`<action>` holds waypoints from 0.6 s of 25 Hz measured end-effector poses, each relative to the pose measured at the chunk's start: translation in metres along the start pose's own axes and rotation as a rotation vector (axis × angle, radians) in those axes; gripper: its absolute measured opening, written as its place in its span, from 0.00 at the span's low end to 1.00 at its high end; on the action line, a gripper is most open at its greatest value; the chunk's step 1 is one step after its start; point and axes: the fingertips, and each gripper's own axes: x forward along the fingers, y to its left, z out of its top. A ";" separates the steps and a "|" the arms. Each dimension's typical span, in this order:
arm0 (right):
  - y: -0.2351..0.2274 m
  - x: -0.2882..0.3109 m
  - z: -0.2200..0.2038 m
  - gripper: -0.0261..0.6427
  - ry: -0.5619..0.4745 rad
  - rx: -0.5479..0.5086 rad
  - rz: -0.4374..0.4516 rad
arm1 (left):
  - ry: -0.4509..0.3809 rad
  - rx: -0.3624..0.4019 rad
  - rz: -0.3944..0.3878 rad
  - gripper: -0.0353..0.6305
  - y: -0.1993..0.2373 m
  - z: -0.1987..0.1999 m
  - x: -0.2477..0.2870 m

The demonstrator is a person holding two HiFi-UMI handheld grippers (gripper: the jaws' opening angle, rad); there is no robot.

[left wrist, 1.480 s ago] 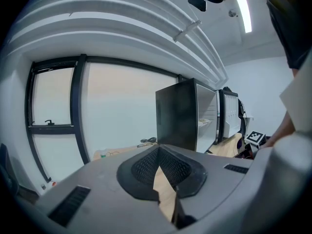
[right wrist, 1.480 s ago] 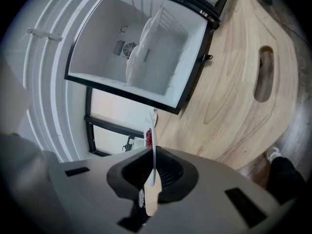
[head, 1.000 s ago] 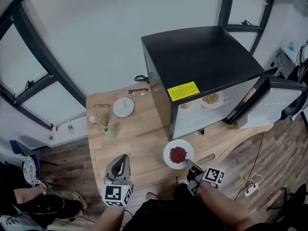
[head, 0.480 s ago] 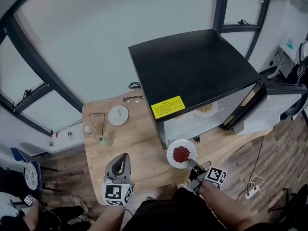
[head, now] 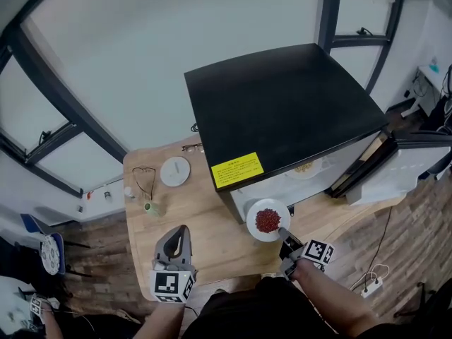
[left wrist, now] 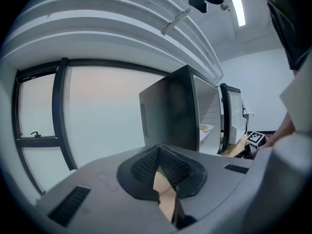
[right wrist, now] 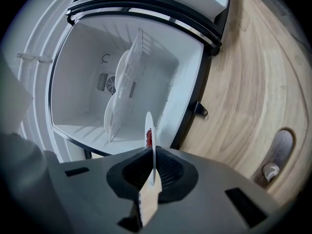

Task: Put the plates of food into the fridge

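Note:
A white plate of red food [head: 268, 219] hangs level in front of the open black fridge [head: 282, 97], just below its front edge. My right gripper [head: 284, 234] is shut on the plate's near rim. In the right gripper view the plate [right wrist: 150, 128] shows edge-on between the pads of the right gripper [right wrist: 152, 152], facing the white fridge interior [right wrist: 87, 96]. A second plate of food [head: 305, 167] lies on the fridge shelf, the same plate [left wrist: 204, 127] showing in the left gripper view. My left gripper [head: 180, 233] hovers over the table's near edge, and the left gripper [left wrist: 160, 152] is shut with nothing in it.
The fridge door [head: 399, 164] stands open to the right. The wooden table [head: 212, 224] carries a small white dish [head: 174, 170], a pair of glasses [head: 144, 179] and a green cup [head: 154, 207] at its left. A power strip [head: 371, 286] lies on the floor.
My right gripper has carried the plate of red food up and right, closer to the fridge opening. The left gripper keeps its spot in the head view.

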 end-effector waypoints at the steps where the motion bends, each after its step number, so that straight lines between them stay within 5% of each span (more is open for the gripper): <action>1: -0.001 0.003 0.003 0.08 0.005 -0.001 -0.001 | 0.001 -0.002 0.009 0.06 0.000 0.000 0.000; 15: -0.012 0.049 0.039 0.08 0.051 -0.001 -0.010 | 0.062 -0.024 0.139 0.06 0.009 -0.019 -0.019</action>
